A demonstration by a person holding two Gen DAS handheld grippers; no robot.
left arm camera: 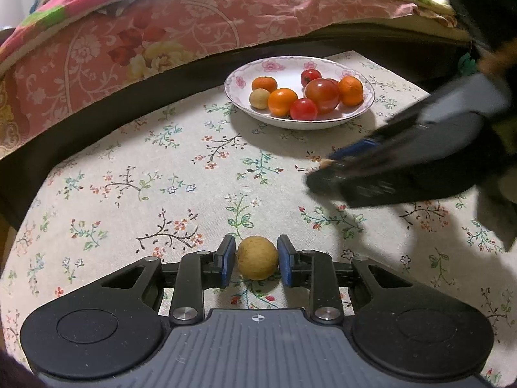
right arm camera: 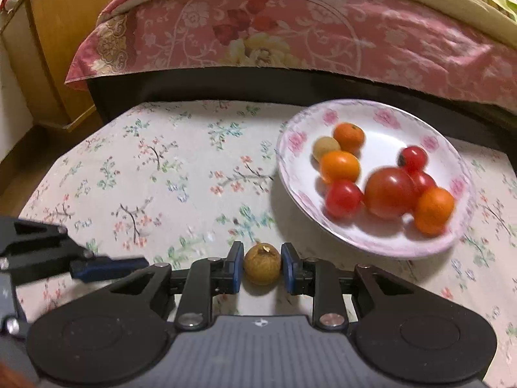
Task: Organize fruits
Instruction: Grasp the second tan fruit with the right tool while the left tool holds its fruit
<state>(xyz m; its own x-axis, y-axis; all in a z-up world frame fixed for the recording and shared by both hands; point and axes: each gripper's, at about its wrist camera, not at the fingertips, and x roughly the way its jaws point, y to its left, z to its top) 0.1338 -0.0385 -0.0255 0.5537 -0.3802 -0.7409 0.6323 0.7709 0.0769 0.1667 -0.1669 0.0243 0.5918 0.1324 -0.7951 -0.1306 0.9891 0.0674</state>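
Blue pads of the left hand-held gripper (left arm camera: pixel 257 260) pinch a tan longan (left arm camera: pixel 257 257) low over the floral-clothed worktop (left arm camera: pixel 129 174), and the right hand-held gripper (right arm camera: pixel 261 266) likewise clamps a browner longan (right arm camera: pixel 262 267), whose stem scar only the right wrist view shows. Beyond stands a flowered plate (right arm camera: pixel 384 117) of tangerines (right arm camera: pixel 340 166), tomatoes (right arm camera: pixel 390 192) and another longan (right arm camera: pixel 325 147). A bed with a pink floral sheet (left arm camera: pixel 194 22) lies behind; the right wrist view alone shows a wooden cabinet (right arm camera: pixel 61 42).

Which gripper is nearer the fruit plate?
Right. The right gripper sits just short of the plate rim; the left gripper is farther back across the tablecloth, the plate well ahead.
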